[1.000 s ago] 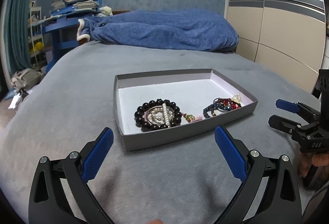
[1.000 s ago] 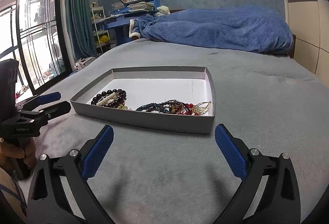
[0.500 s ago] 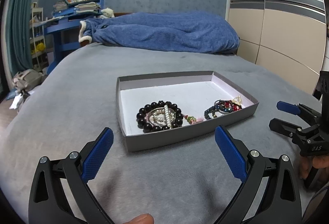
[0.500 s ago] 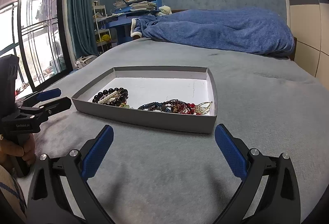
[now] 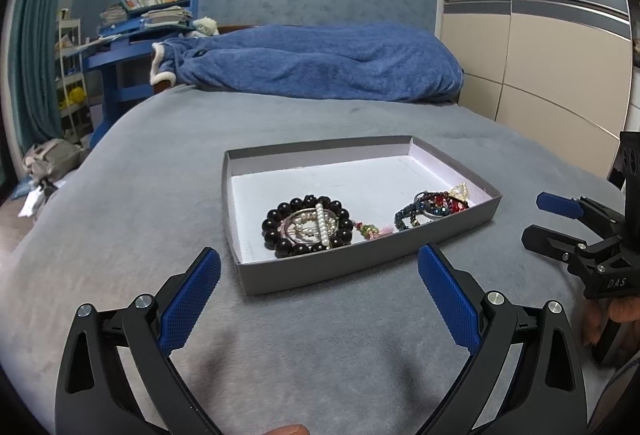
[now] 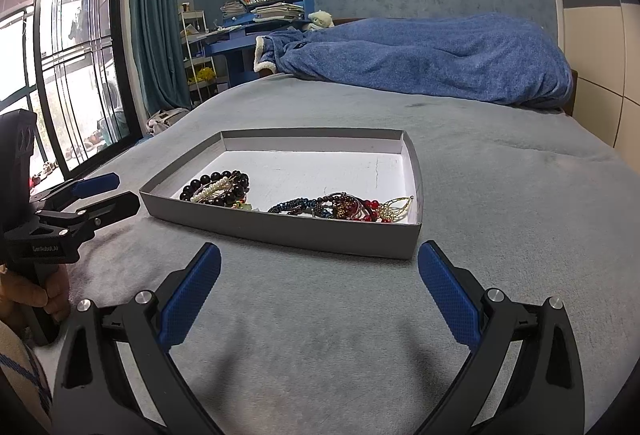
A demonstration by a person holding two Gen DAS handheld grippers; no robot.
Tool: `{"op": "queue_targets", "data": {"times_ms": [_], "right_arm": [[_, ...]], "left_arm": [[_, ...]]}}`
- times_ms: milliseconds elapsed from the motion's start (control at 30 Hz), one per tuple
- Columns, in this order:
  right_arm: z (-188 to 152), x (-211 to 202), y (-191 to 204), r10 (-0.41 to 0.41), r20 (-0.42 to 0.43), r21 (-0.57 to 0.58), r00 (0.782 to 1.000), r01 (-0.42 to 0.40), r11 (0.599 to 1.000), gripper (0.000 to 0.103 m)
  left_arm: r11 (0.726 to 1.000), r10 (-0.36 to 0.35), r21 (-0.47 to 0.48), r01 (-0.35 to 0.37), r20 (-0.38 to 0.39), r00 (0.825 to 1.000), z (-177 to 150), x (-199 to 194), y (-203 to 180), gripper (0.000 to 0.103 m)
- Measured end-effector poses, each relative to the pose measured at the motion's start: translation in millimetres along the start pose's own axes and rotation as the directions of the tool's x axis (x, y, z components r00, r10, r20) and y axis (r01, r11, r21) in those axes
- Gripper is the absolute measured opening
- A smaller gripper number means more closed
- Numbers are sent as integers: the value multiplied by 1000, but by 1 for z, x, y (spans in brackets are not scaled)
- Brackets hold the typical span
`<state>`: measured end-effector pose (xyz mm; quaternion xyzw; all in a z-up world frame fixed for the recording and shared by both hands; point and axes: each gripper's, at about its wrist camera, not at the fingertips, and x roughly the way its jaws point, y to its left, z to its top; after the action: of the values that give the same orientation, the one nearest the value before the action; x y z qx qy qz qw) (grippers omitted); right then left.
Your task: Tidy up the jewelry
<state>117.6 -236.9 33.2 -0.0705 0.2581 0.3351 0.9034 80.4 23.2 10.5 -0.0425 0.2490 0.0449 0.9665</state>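
Both tongs, left (image 5: 319,293) and right (image 6: 319,293), are gaping wide, empty, just short of the grey tray (image 5: 362,265) lying broadside, jewelry (image 5: 308,225) along its near wall.

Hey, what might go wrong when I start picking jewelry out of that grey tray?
The black bead bracelet has a pearl strand lying across it, so lifting one may drag the other. The colourful beaded bracelets look tangled together. The shallow grey cardboard tray sits on soft grey bedding and could tip or slide if pushed.
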Motion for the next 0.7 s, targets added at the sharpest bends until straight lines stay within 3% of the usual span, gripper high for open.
{"op": "queue_targets", "data": {"times_ms": [700], "right_arm": [[0,0,0,0,0,1,1000,0,1000,97]], "left_arm": [[1000,-22,20,22,-2,1000,-1,1,-5,98]]}}
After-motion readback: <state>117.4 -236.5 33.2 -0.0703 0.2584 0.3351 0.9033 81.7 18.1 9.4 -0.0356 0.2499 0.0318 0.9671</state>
